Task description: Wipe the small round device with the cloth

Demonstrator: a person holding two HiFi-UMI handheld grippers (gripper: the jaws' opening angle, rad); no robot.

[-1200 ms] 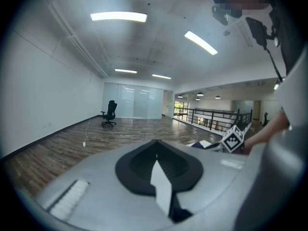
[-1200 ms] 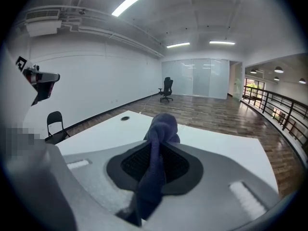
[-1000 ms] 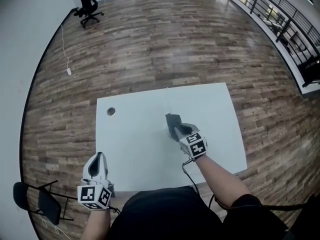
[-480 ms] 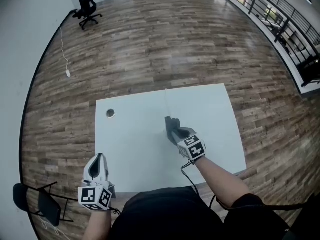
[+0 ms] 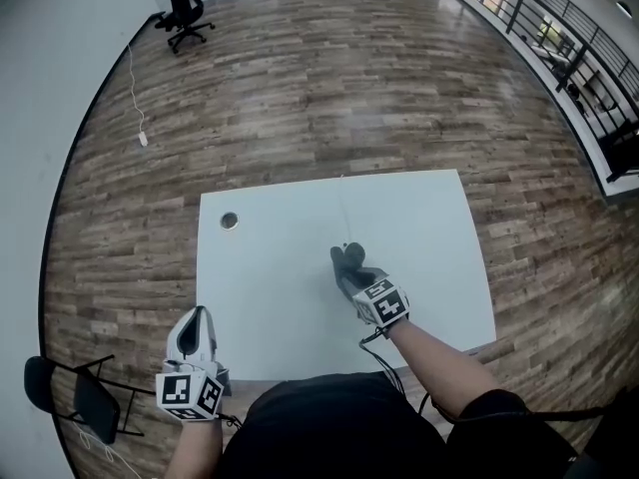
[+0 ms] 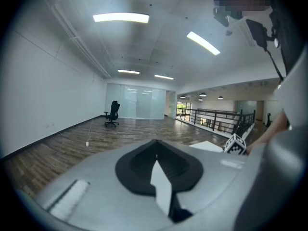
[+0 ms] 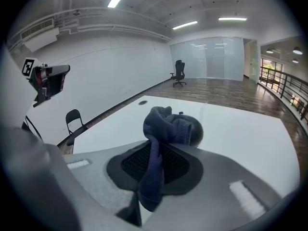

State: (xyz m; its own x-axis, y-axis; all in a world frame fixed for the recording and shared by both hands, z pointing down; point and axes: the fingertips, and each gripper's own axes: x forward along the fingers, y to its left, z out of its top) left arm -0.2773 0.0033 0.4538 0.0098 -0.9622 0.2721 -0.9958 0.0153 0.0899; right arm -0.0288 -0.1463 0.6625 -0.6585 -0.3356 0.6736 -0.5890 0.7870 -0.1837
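Observation:
My right gripper (image 5: 349, 267) (image 7: 153, 170) is over the middle of the white table (image 5: 270, 297), shut on a dark blue cloth (image 5: 346, 259) (image 7: 161, 129). The cloth's bunched end lies on top of the small round dark device (image 7: 196, 130), which is mostly covered in the head view. A thin cable (image 5: 341, 208) runs from the device to the table's far edge. My left gripper (image 5: 194, 319) (image 6: 156, 148) hangs off the table's near left corner, shut and holding nothing, far from the device.
A round hole (image 5: 230, 221) (image 7: 143, 102) sits near the table's far left corner. A black folding chair (image 5: 80, 399) (image 7: 74, 117) stands left of the table. An office chair (image 5: 187, 8) is far off on the wood floor, and a railing (image 5: 559, 28) runs at the right.
My right gripper has come down a little and tipped more steeply, bringing the cloth onto the device. The left gripper has stayed still.

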